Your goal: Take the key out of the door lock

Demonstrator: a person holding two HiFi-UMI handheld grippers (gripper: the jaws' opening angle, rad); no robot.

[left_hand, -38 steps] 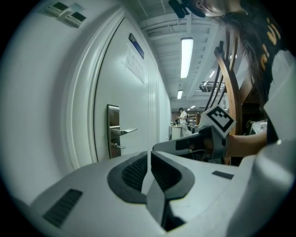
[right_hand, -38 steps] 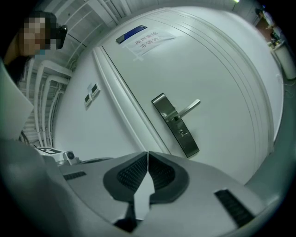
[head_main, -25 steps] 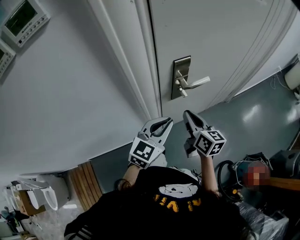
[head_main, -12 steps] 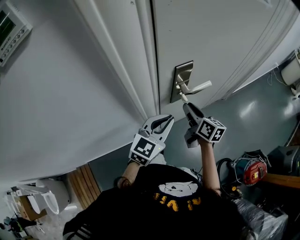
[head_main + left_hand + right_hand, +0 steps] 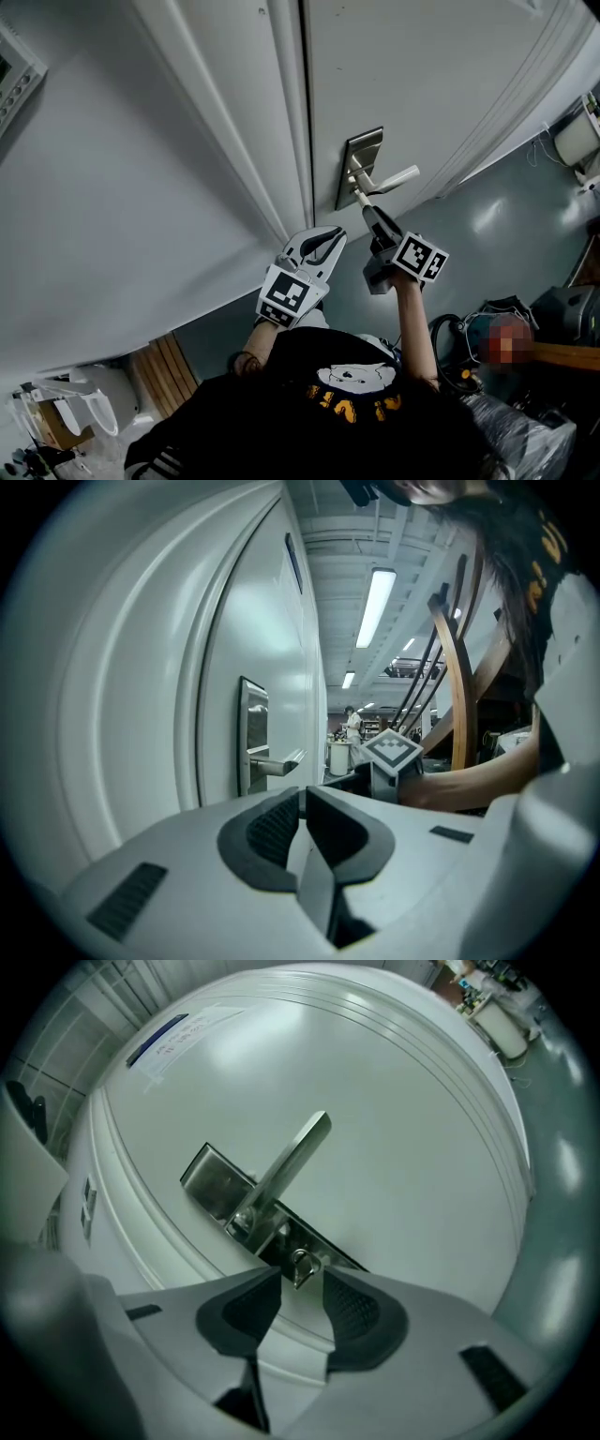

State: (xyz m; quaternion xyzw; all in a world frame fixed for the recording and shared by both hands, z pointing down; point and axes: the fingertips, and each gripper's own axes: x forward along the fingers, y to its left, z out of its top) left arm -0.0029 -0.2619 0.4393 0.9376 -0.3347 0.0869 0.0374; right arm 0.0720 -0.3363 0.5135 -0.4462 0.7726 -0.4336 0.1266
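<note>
- Right tongs [image 5: 302, 1286]: the jaws have just been opening and now stand wide, one on each side of the key [image 5: 300, 1265], with neither pad pressing on it.
- Position change: one second ago these tongs hung below the lock plate [image 5: 359, 159], clear of the door [image 5: 422, 75]. In the head view their tips are now at the plate's lower end, just under the lever handle [image 5: 392, 177].
- Key location: seated in the lock on that plate, below the handle pivot, with its bow projecting toward the tongs.
- Left tongs [image 5: 303, 799]: jaws together and empty, held low beside the door frame, well apart from the lock. Their position has hardly shifted.
- Task status: judged as approach complete, grasp not yet made. The key has not been withdrawn.
- Next move calls for closing squarely on the bow, then a straight pull along the key's axis.
- Risk: a grip on the bow's edge may slip.
</note>
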